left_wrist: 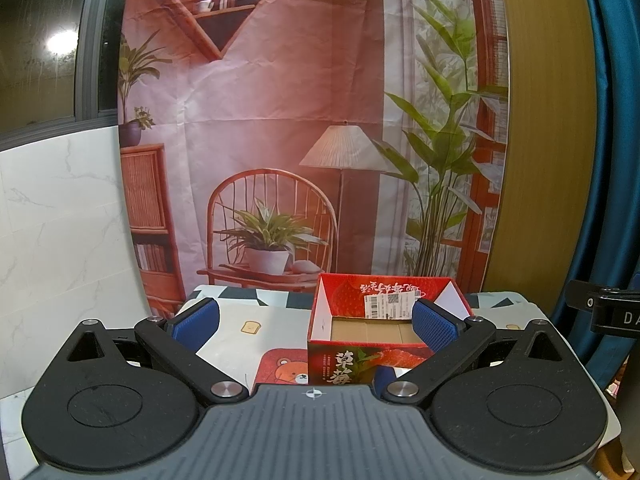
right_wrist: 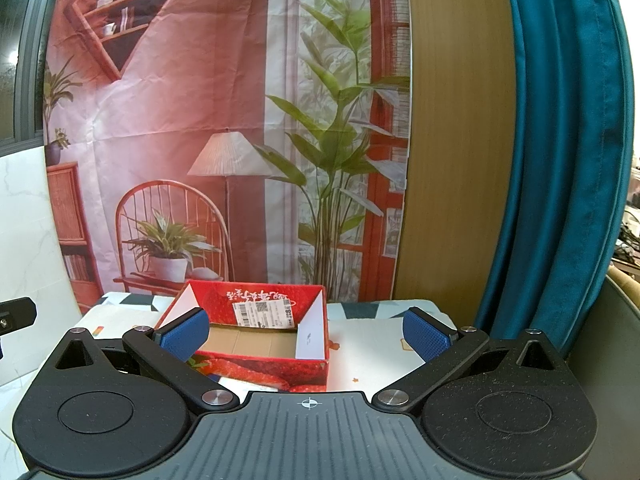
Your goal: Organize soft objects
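Both the left gripper (left_wrist: pixel 316 318) and right gripper (right_wrist: pixel 306 332) are hovering with fingers spread apart and holding nothing, the empty red box (left_wrist: pixel 372 332) is sitting on the worktop (right_wrist: pixel 372 344) just ahead between them, and no soft objects appear to be showing.

Two wrist fisheyes, level, facing the counter's back edge

Each looks forward between its own spread jaws, close over the counter (left_wrist: pixel 256 312). Both share the red strawberry box (left_wrist: pixel 384 320) (right_wrist: pixel 256 336) and printed backdrop (left_wrist: pixel 280 120) (right_wrist: pixel 200 100); the left view stands further left.
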{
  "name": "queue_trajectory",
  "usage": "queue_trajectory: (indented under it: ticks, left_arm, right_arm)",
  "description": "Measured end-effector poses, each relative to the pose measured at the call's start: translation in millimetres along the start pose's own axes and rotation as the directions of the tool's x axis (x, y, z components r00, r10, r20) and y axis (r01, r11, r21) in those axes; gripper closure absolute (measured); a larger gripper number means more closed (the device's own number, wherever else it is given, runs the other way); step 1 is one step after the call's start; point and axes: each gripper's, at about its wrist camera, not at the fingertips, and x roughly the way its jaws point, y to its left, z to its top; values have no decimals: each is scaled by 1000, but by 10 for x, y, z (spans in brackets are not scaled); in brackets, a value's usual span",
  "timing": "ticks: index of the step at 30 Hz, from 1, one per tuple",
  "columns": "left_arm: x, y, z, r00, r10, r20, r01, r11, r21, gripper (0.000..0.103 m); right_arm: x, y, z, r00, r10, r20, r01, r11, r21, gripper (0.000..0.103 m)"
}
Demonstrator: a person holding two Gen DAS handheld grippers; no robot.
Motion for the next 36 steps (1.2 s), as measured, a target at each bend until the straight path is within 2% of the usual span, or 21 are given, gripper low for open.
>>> queue_trajectory:
  ticks: [29, 36]
  left_arm:
    - [-10, -12, 27, 1000, 1, -1, -1, 1000, -3, 0]
    - [29, -74, 26, 1000, -7, -1, 7, 1000, 25, 0]
  right_arm:
    - [32, -44, -1, 1000, 3, 0, -3, 1000, 3, 0]
    - [75, -133, -51, 998, 55, 12, -55, 998, 28, 0]
